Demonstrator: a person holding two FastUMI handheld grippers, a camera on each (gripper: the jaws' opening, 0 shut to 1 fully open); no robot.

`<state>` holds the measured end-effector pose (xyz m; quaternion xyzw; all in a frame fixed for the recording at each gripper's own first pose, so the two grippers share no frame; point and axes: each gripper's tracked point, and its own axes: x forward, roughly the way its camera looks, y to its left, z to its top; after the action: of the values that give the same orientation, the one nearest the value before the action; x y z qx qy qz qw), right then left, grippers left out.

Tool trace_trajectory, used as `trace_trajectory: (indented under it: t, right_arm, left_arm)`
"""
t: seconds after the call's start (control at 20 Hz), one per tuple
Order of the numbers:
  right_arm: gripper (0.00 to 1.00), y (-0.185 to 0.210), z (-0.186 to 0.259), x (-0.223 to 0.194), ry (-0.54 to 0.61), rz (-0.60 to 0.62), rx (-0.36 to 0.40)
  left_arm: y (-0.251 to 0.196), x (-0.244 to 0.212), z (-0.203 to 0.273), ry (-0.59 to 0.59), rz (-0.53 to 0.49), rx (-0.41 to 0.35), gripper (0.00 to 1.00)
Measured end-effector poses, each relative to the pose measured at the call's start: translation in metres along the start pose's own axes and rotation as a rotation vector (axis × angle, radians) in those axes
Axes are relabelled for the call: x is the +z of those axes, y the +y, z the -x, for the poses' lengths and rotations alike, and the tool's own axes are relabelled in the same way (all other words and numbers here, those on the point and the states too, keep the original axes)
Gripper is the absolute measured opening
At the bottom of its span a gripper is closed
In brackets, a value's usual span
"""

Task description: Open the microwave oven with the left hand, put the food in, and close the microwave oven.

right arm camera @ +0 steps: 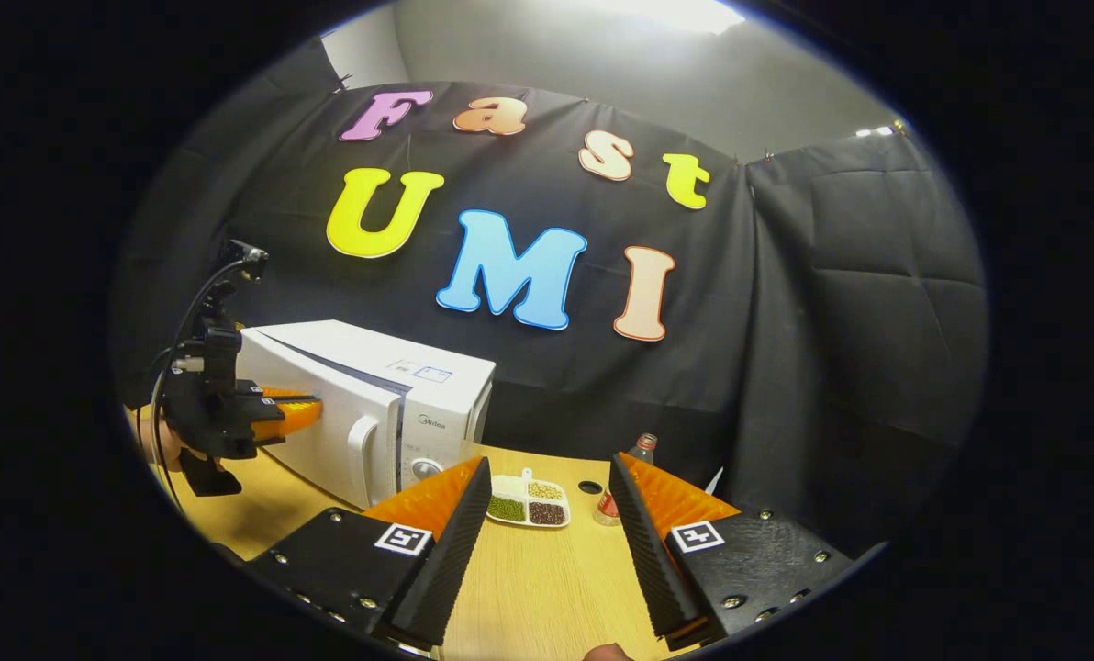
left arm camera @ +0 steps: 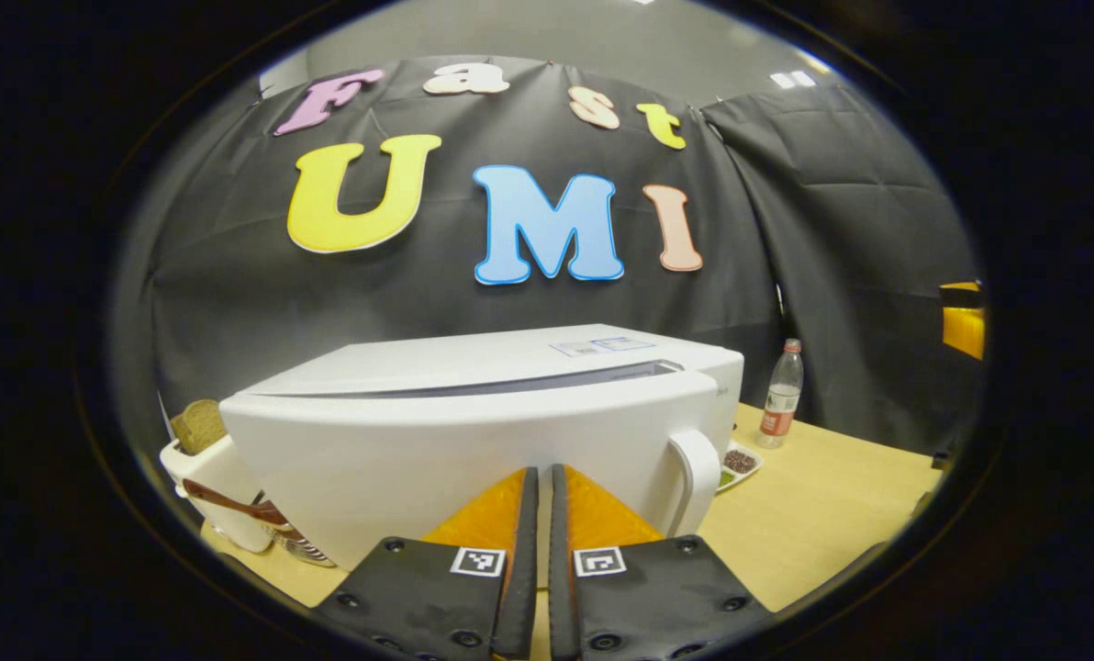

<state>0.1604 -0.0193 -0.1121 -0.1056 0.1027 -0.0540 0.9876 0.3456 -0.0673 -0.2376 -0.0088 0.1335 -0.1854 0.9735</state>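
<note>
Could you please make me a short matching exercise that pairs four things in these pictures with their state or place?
Things:
1. left gripper
2. right gripper
3. microwave door
4. food tray

States or places:
A. on the table, beside the microwave
B. fingers wide apart, nothing between them
C. ajar
D. fingers nearly together, tips at the door

Pairs: 1-D, 2-B, 3-C, 4-A
</note>
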Motion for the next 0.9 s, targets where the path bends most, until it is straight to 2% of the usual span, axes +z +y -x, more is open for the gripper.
trace_trajectory:
  t: [0.1, 0.15, 0.2, 0.3, 0.4, 0.45, 0.55, 0.6, 0.65, 0.7, 0.75, 0.9]
  right_arm:
    - [0.80, 0.002, 0.000, -0.001, 0.004, 0.001, 0.003]
    - [0.80, 0.003, 0.000, -0.001, 0.005, 0.003, 0.004]
    - [0.80, 0.002, 0.000, 0.001, 0.004, 0.004, 0.006]
    - [0.80, 0.004, 0.000, 0.001, 0.000, 0.010, 0.009]
    - [0.80, 0.004, -0.002, 0.005, -0.010, 0.017, 0.016]
    - [0.80, 0.003, -0.002, 0.006, -0.011, 0.023, 0.017]
    - [0.80, 0.003, -0.001, 0.009, -0.016, 0.024, 0.024]
    - [0.80, 0.002, -0.001, 0.009, -0.015, 0.026, 0.022]
    - [0.80, 0.002, 0.000, 0.008, -0.013, 0.026, 0.026]
    - [0.80, 0.002, 0.002, 0.010, -0.015, 0.025, 0.031]
    - [0.80, 0.001, 0.004, 0.012, -0.023, 0.027, 0.031]
    - [0.80, -0.002, 0.015, 0.018, -0.043, -0.006, 0.040]
  left_arm:
    - [0.001, 0.000, -0.006, -0.005, -0.005, 0.009, 0.07]
    - [0.002, 0.002, -0.009, -0.008, -0.005, 0.015, 0.13]
    - [0.004, 0.003, -0.011, -0.004, 0.004, 0.023, 0.07]
    - [0.007, 0.004, -0.012, -0.020, 0.040, 0.041, 0.06]
    - [0.010, 0.001, -0.013, -0.028, 0.050, 0.073, 0.09]
    - [0.010, 0.003, -0.013, -0.037, 0.062, 0.083, 0.05]
    - [0.010, 0.003, -0.013, -0.039, 0.064, 0.103, 0.08]
    - [0.009, 0.003, -0.015, -0.038, 0.058, 0.107, 0.10]
    - [0.011, 0.004, -0.024, -0.029, 0.050, 0.109, 0.06]
    - [0.008, -0.001, -0.023, 0.010, 0.078, 0.098, 0.07]
    - [0.006, 0.009, -0.024, -0.029, 0.080, 0.095, 0.09]
    - [0.005, 0.021, -0.011, -0.023, 0.048, 0.121, 0.08]
